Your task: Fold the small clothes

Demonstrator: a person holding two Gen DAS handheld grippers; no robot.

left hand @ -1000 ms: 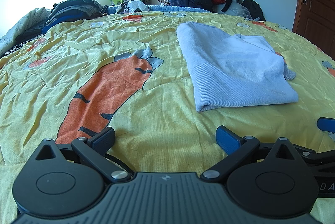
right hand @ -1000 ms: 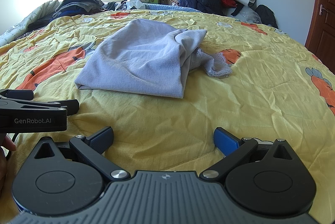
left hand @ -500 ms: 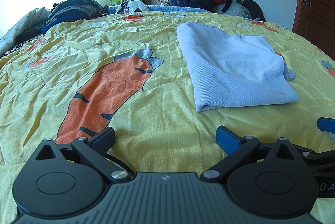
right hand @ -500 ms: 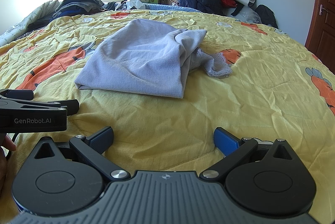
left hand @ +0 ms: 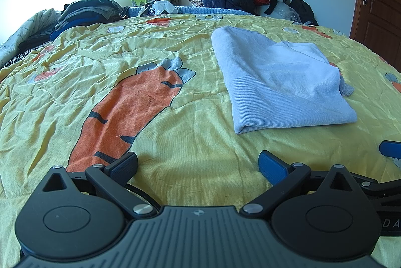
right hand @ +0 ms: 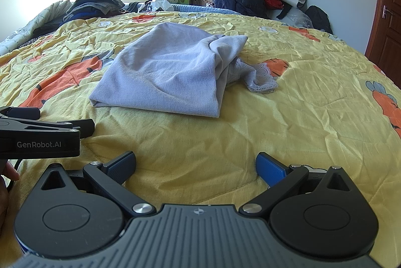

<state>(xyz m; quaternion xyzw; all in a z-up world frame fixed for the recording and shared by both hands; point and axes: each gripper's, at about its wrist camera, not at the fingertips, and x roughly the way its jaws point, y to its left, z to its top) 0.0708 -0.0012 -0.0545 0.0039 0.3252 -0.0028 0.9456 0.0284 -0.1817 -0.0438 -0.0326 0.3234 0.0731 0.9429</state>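
— Where is the garment?
— The pale blue top [left hand: 280, 82] lies folded on the yellow carrot-print bedspread [left hand: 175, 132], ahead of me, lace edge [right hand: 260, 79] sticking out.
— And your tongs?
— My left gripper [left hand: 198, 165] and right gripper [right hand: 195, 164] both gape wide, holding nothing, low over the bedspread.

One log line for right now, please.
left gripper: open, empty | right gripper: open, empty | light blue garment: folded on yellow bedspread, lace edge sticking out | contact: none
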